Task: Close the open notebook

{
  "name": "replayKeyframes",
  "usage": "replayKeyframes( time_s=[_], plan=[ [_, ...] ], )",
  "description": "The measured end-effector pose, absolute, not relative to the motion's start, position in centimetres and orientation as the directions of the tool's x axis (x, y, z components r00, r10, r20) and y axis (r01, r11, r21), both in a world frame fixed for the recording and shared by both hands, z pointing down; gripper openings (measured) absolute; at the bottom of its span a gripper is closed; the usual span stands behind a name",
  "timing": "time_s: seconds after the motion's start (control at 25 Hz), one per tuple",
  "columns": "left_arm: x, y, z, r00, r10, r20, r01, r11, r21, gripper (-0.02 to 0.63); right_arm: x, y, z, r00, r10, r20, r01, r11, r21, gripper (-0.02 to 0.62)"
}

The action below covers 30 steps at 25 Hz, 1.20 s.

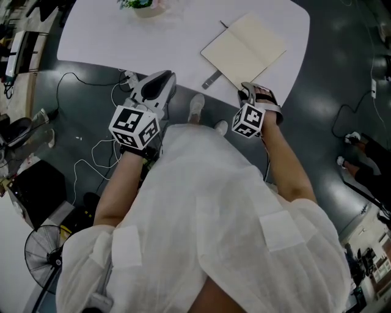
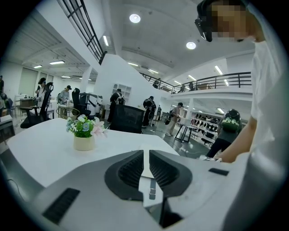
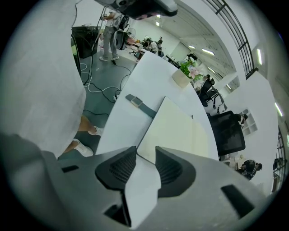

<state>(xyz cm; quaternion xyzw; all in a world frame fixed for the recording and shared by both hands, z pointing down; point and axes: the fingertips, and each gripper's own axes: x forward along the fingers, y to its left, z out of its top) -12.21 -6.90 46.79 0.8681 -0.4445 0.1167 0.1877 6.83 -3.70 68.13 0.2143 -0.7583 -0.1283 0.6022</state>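
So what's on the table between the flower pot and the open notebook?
Nothing: bare white table between flower pot and notebook, seen in the head view.

Dim, greyish overall; lit by ceiling spots [image 2: 134,18]; heavy fisheye warp w/ dark vignette in 2 gripper views.

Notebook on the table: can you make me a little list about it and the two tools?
notebook: open, lying flat, blank pages up
table: white; the notebook sits near its edge
strap: lies on the table beside the notebook
flowerpot: far side of the table
left tool: open a little, empty, by the table edge
right tool: open, at the notebook's near corner, not gripping it
closed yet: no
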Motion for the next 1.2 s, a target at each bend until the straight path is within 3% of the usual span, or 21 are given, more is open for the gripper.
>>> replayKeyframes(
  time_s=[0.88,1.2],
  plan=[
    [-9.3,-11.4,43.0,0.676,-0.671,0.306,-0.735,-0.647,0.204,0.034,10.0,-6.5,57.2,-0.273,-0.551,0.789,-0.437,0.801,0.409,0.092],
    [-8.5,-14.4,42.0,0.723,-0.628,0.287,-0.686,-0.700,0.199,0.034,11.5,-8.0,55.2,-0.258,-0.564,0.785,-0.499,0.773,0.392,0.043]
  ],
)
